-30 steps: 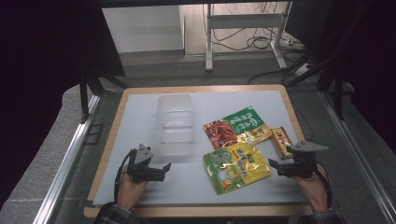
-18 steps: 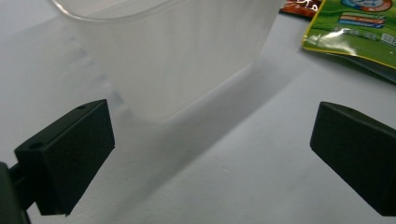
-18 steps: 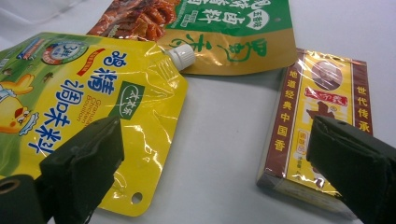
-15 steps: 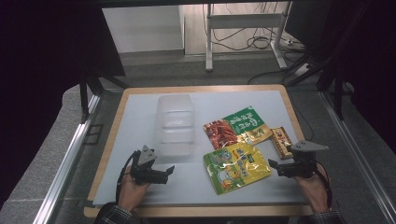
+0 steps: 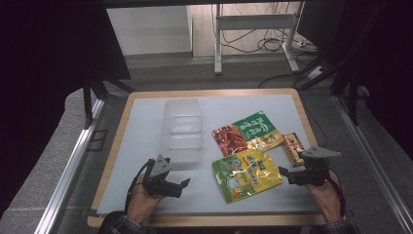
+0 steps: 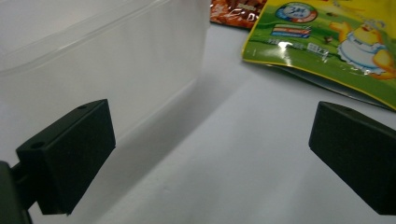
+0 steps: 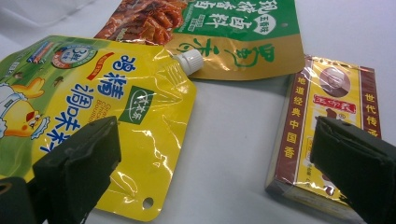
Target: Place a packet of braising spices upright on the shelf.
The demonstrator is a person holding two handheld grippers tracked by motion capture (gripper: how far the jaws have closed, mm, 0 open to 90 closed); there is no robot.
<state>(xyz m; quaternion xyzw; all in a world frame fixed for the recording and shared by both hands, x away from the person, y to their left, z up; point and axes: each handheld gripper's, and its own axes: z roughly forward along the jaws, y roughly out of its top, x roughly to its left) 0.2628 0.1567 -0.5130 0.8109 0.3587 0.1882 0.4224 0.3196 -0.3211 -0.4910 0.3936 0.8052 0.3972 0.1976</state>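
Observation:
A yellow-green spouted pouch point(image 5: 246, 174) lies flat at the front of the white table point(image 5: 146, 122), and my right gripper view also has this pouch point(image 7: 93, 93). Behind it rests a red and green pouch point(image 5: 246, 131). A small yellow and maroon box point(image 5: 293, 147) lies to their right. My right gripper point(image 5: 282, 171) sits low at the pouch's right edge; its jaws have just been opening and stand open point(image 7: 215, 158), nothing pressed between them. My left gripper point(image 5: 185, 184) is open near the front, jaws wide point(image 6: 210, 154), beside the clear plastic container point(image 5: 182, 129).
The container's wall point(image 6: 116, 79) is close to my left gripper's left jaw. A wooden rim point(image 5: 112, 161) frames the table. Bare white surface lies between my left gripper and the yellow-green pouch. Table legs and cables stand on the floor beyond.
My left gripper has slid a little to the right along the front of the table, toward the yellow-green pouch. The right hand has stayed where it was.

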